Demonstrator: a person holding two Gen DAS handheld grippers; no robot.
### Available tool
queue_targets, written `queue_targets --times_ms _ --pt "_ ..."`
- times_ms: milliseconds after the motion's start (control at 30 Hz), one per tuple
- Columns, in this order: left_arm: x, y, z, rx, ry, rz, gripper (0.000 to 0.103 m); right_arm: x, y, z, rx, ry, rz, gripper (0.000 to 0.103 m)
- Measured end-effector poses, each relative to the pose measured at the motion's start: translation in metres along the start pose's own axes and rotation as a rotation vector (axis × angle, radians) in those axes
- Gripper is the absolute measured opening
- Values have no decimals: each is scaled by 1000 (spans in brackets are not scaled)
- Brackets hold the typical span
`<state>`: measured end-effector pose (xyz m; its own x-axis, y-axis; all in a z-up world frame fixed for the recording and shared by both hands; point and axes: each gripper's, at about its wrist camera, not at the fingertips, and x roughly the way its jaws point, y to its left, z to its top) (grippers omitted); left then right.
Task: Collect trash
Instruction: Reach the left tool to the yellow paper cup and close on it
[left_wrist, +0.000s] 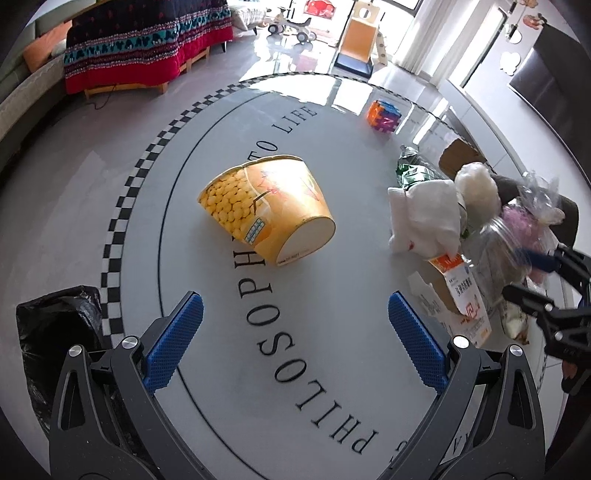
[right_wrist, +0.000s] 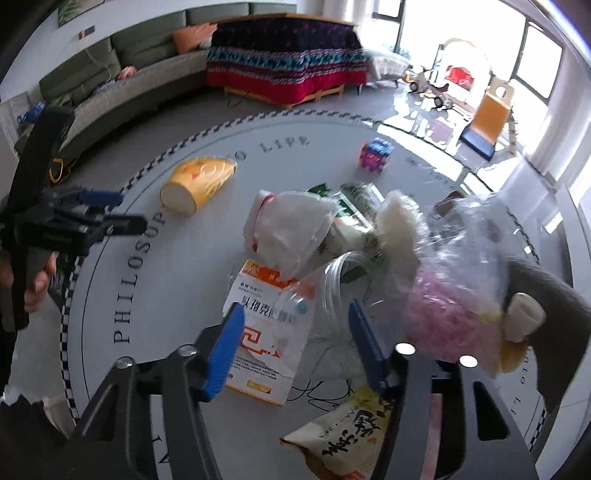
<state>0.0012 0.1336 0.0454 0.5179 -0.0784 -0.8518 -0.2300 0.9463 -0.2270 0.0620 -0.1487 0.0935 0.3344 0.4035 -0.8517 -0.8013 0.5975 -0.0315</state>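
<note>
An orange popcorn bucket (left_wrist: 266, 206) lies on its side on the round grey table (left_wrist: 332, 295). My left gripper (left_wrist: 294, 299) hovers open just short of it, with nothing between its blue pads. To the right is a trash pile: a white crumpled bag (right_wrist: 291, 229), an orange-and-white medicine box (right_wrist: 266, 332), a snack packet (right_wrist: 343, 428) and a clear bag of pink stuff (right_wrist: 439, 306). My right gripper (right_wrist: 295, 308) is narrowed around a clear plastic jar (right_wrist: 325, 288) above the box. Its right pad rests on the jar's rim.
A black trash bag (left_wrist: 55, 332) hangs off the table's left edge near my left gripper. A coloured toy cube (left_wrist: 382, 116) sits at the far side, with green packaging (left_wrist: 408, 171) behind the pile. A sofa and a covered low table stand beyond.
</note>
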Motion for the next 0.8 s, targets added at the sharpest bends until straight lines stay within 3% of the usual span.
queue_targets --times_ms 33,133,300,400,533,600,633,700,767,800 --pt "3 0 2 -4 6 -4 97 1 2 -2 -2 -1 -4 27" --pt "18 0 11 -27 50 -14 97 -5 0 -3 38 -24 59 10" --pt "41 4 32 -94 100 -6 97 -27 -1 -12 141 -126 135 9" --pt "58 7 46 -136 143 40 97 -40 -1 -14 187 -177 142 9" --pt "67 4 58 -115 139 123 97 -59 7 -17 200 -238 143 9" --pt "67 3 60 -100 106 152 88 -65 13 -16 199 -255 143 9" --pt "66 2 61 -82 88 165 78 -67 13 -14 200 -262 144 9" --pt "62 4 59 -74 73 122 71 -71 14 -12 211 -270 149 9" --pt "55 5 53 -65 60 68 53 -74 16 -14 221 -277 155 9" --pt "50 6 49 -64 55 44 53 -74 17 -14 227 -278 157 9"
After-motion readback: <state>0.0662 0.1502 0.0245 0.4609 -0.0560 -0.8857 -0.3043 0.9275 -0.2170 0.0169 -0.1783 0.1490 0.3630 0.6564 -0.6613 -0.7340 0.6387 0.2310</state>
